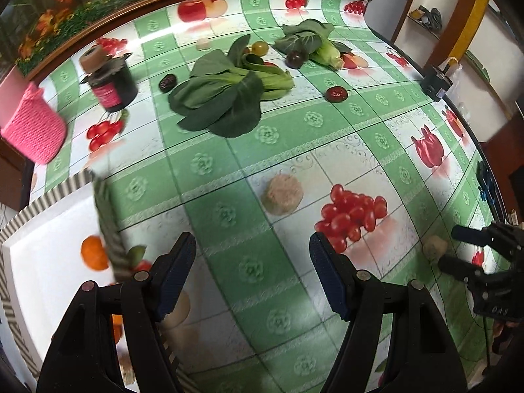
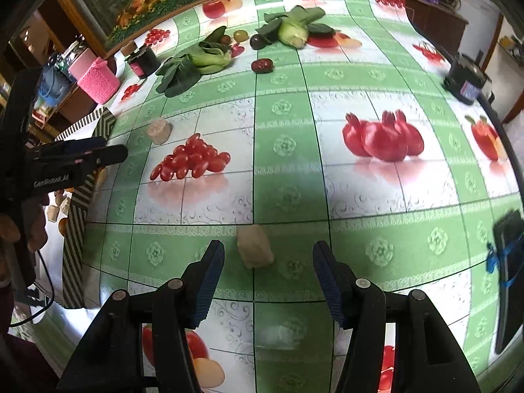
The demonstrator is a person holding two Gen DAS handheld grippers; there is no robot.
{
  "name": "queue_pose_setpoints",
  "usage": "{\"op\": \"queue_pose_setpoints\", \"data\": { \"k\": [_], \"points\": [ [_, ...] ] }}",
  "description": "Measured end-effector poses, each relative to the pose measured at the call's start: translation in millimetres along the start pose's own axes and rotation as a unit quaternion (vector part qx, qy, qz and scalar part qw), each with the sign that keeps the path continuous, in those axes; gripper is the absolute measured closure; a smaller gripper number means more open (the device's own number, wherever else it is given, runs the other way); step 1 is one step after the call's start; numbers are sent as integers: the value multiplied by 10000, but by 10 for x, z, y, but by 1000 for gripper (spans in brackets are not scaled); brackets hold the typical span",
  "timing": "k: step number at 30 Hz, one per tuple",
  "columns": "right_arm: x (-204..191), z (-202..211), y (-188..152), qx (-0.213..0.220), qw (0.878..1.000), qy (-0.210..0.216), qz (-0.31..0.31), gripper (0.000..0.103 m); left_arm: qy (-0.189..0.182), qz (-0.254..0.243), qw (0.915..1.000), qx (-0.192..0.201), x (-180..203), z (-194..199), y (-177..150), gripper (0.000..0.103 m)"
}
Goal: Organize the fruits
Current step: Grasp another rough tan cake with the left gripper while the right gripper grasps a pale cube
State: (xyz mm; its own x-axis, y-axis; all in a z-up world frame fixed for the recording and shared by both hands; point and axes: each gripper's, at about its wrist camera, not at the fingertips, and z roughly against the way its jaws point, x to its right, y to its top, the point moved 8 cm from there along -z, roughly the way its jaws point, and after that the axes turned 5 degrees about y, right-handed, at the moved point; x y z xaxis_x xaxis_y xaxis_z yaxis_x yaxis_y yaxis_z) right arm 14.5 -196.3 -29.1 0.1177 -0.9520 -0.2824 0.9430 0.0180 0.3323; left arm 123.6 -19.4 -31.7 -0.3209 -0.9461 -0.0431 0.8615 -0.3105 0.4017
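Observation:
My left gripper (image 1: pixel 252 271) is open and empty above the fruit-print tablecloth, next to a white striped box (image 1: pixel 49 229) that holds an orange (image 1: pixel 94 252) and other pieces. A beige lump (image 1: pixel 283 194) lies ahead of it. My right gripper (image 2: pixel 268 278) is open, with a second beige lump (image 2: pixel 254 250) lying between its fingertips on the cloth. Far back lie dark red dates (image 1: pixel 336 94) (image 1: pixel 168 82), a dark plum (image 1: pixel 294 59), a green grape-like fruit (image 1: pixel 259 47), bok choy (image 1: pixel 226 98) and a second leafy green (image 1: pixel 322 49).
A pink knitted basket (image 1: pixel 34 124) and a dark jar (image 1: pixel 113 85) stand at the back left. A black box (image 2: pixel 465 78) sits at the right table edge. A dark phone-like object (image 2: pixel 507 278) lies at the right. The box's striped flap (image 2: pixel 78 190) stands left of the right gripper.

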Motion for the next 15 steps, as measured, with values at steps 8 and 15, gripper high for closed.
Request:
{"op": "queue_pose_setpoints", "data": {
  "k": [8, 15],
  "points": [
    [-93, -171, -4, -79, 9993, -33, 355, 64, -62, -157, 9999, 1, 92, -155, 160, 32],
    [-62, -160, 53, 44, 9998, 61, 171, 86, -135, -277, 9995, 2, 168, -351, 251, 69]
  ]
}}
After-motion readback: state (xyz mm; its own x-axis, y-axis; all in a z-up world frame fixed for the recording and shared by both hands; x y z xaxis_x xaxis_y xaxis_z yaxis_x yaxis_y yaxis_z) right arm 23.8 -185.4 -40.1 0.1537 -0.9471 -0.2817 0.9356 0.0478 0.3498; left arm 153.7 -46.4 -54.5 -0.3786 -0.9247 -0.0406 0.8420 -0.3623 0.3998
